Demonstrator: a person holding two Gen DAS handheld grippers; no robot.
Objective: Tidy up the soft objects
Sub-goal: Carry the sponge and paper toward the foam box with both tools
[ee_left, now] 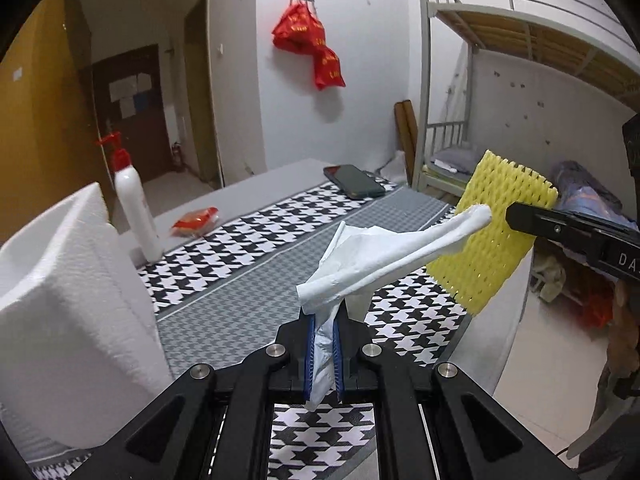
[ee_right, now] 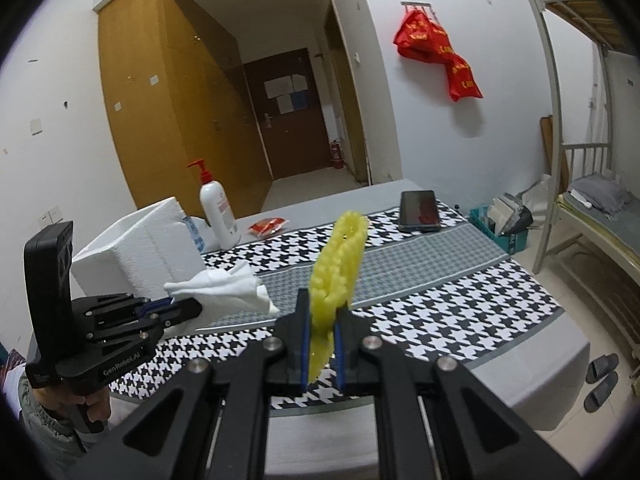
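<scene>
On the houndstooth cloth (ee_right: 460, 292) — a phone (ee_right: 419, 211), pump bottle (ee_right: 218, 212), red packet (ee_right: 267, 226).

Pretty clearly a dorm room: a metal bunk bed (ee_right: 576, 168) stands right of the desk (ee_right: 420, 280) with its houndstooth cloth, slippers (ee_right: 602, 378) on the floor beside it, wooden wardrobes (ee_right: 168, 112) behind it, and red bags (ee_right: 436, 52) hanging on the wall beyond.

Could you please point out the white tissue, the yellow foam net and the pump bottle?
white tissue (ee_left: 372, 264), left wrist view, crumpled middle.
yellow foam net (ee_right: 340, 264), right wrist view, mesh above the claw.
pump bottle (ee_right: 218, 216), right wrist view, white body.
</scene>
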